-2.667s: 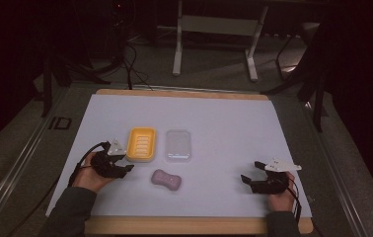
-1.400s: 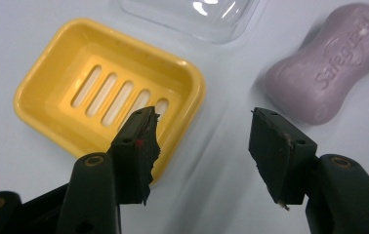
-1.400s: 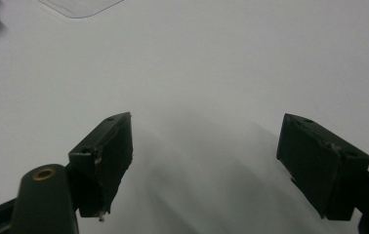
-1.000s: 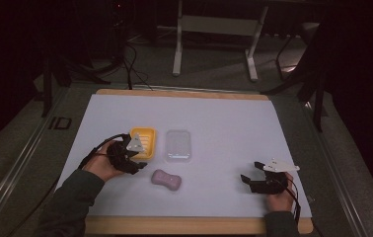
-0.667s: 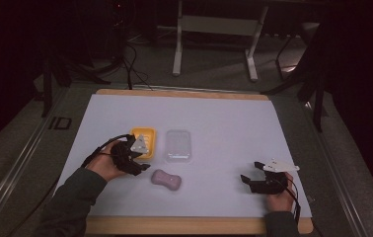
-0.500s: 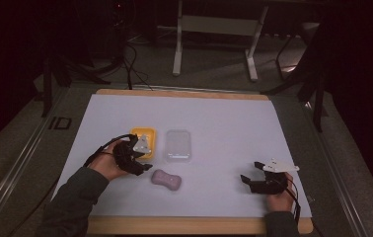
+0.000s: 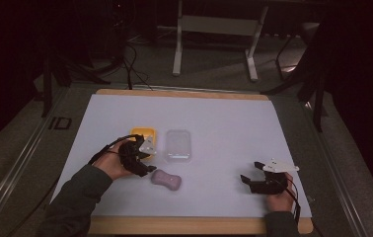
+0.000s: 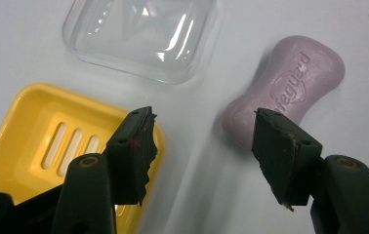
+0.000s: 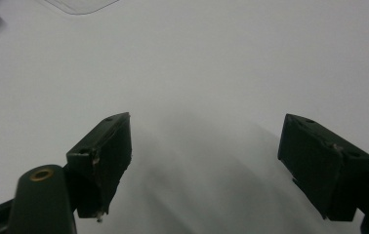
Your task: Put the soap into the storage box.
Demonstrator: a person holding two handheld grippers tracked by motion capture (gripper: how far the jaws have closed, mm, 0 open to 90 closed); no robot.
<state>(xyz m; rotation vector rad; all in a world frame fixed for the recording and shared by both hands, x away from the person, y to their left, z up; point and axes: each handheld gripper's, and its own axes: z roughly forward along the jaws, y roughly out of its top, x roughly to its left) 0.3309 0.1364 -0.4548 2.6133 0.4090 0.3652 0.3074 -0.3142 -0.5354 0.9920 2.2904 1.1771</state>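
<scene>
— Where's the soap? [image 7: 167,179]
— Lying flat on the white sheet [image 7: 224,123] toward the near edge of the tabletop, left of middle; pale purple, waisted like a peanut, stamped side up (lettering too blurred to read in full).

— And the left gripper? [image 7: 147,168]
— Just beside the soap's left end, hovering low, angled toward it. Jaws parted a moderate way, having just been opening; nothing between them but bare sheet. In the left gripper view [image 8: 199,146], one jaw over the corner of the yellow dish, the other over the end of the soap [image 8: 285,90], pads not pressing on either.

— What else close by?
— Yellow soap dish [image 7: 142,136] with drain slots just beyond the left gripper, partly hidden behind it. Clear plastic lid [image 7: 177,145] right beside the dish, lying past the soap, apart from it.

— The right gripper? [image 7: 244,178]
— Well apart, near the right near corner of the sheet, resting low in the hand [image 7: 280,200]. Jaws wide, holding nothing (plain white sheet between them in the right gripper view [image 9: 204,146]).
</scene>
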